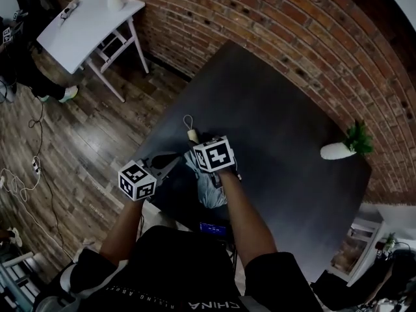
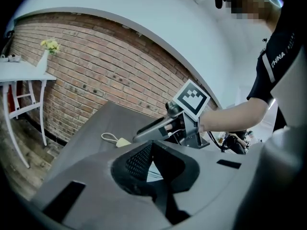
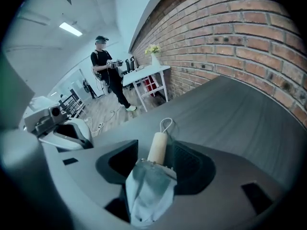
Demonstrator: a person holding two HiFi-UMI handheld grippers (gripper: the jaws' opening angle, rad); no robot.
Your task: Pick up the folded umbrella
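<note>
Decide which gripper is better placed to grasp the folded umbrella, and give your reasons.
Right. The right gripper already straddles the folded umbrella, with its fingers apart on either side of it. The left gripper sits off to the side, fingers together.

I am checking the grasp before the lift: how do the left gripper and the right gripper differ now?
The right gripper has its jaws apart, with the folded umbrella between them; the left gripper has its jaw tips together and grips nothing. The right gripper is over the umbrella; the left gripper is beside it, at its left in the head view. Both are low over the dark table.
</note>
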